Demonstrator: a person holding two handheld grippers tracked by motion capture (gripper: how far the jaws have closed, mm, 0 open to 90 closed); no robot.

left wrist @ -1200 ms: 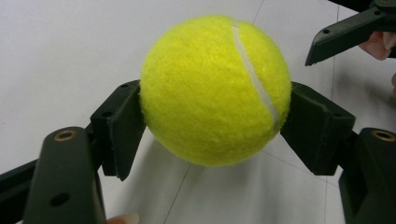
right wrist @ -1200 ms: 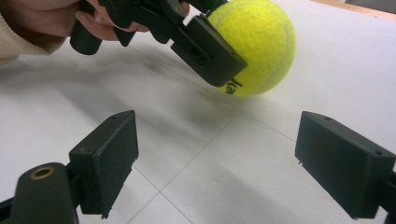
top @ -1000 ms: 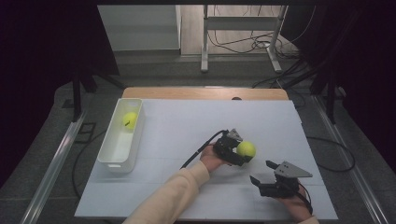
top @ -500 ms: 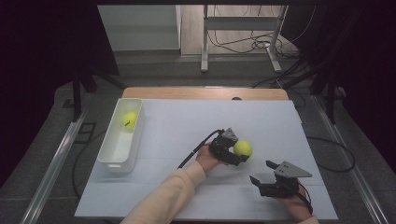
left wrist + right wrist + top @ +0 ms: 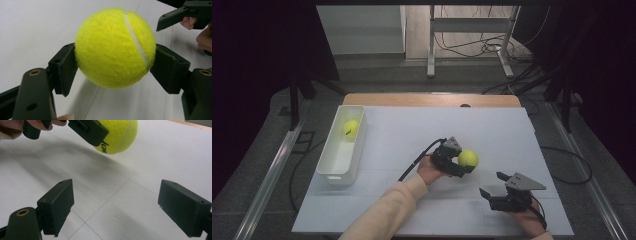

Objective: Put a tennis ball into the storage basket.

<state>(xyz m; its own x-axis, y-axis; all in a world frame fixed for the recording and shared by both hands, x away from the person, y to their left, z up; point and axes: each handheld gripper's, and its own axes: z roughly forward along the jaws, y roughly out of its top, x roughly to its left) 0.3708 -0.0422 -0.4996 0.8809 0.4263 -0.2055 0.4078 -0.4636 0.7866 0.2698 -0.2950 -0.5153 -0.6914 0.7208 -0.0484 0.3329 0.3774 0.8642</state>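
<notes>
A yellow tennis ball (image 5: 467, 158) hangs just above the white table top (image 5: 412, 130), right of centre. My left gripper (image 5: 465, 164) is shut on it, and its black pads (image 5: 63, 67) press on both sides of the ball (image 5: 115, 47). My right gripper (image 5: 492, 183) rests near the front right edge, a short way right of and nearer than the ball, with its jaws open and nothing between them (image 5: 115, 195). The right gripper view has the held ball (image 5: 117, 135) just ahead of those jaws. A second tennis ball (image 5: 351, 128) lies in the far end of a white bin (image 5: 328, 165).
The white bin stands lengthwise along the table's left side. A wooden strip (image 5: 432, 99) runs along the far edge. Beyond it are a metal stand (image 5: 431, 45) and cables (image 5: 472, 47) on the floor. Dark curtains close off both sides.
My left gripper has drifted slightly to the left with the ball still in it. The right gripper has stayed where it was.
</notes>
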